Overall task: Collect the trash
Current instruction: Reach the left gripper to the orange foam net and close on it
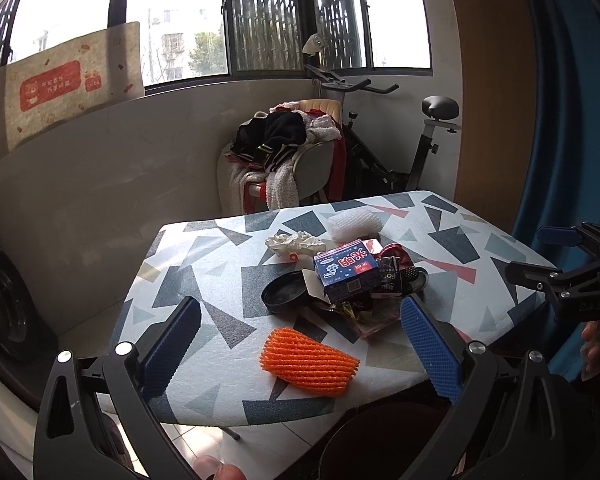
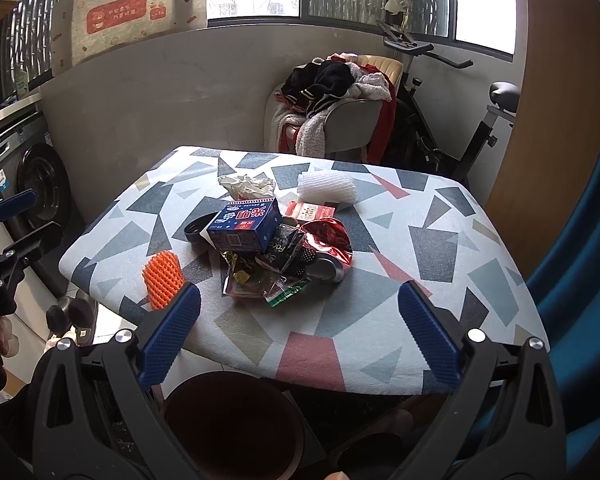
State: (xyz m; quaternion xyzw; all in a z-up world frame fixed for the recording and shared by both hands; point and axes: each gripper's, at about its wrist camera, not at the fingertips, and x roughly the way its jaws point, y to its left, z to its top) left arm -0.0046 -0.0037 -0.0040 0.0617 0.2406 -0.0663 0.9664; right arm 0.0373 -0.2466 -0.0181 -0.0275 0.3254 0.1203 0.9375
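Trash is heaped mid-table: a blue box (image 1: 346, 272) (image 2: 246, 226), a black lid (image 1: 284, 292) (image 2: 196, 226), crumpled wrappers (image 2: 268, 280), a crushed red can (image 2: 330, 250), crumpled paper (image 1: 294, 242) (image 2: 246, 185), white foam net (image 1: 354, 222) (image 2: 326, 187). An orange foam net (image 1: 310, 362) (image 2: 163, 278) lies near the front edge. My left gripper (image 1: 300, 344) is open just above the orange net, holding nothing. My right gripper (image 2: 298, 330) is open over the table's front edge, short of the pile. A dark brown bin (image 2: 232, 424) (image 1: 384, 440) stands below that edge.
The table (image 2: 440, 248) wears a geometric-patterned cover. Behind it a chair piled with clothes (image 1: 288, 148) (image 2: 336, 92) and an exercise bike (image 1: 420, 140) stand under the window. A washing machine (image 2: 32, 184) is at the left. Blue curtain (image 2: 588, 240) hangs at the right.
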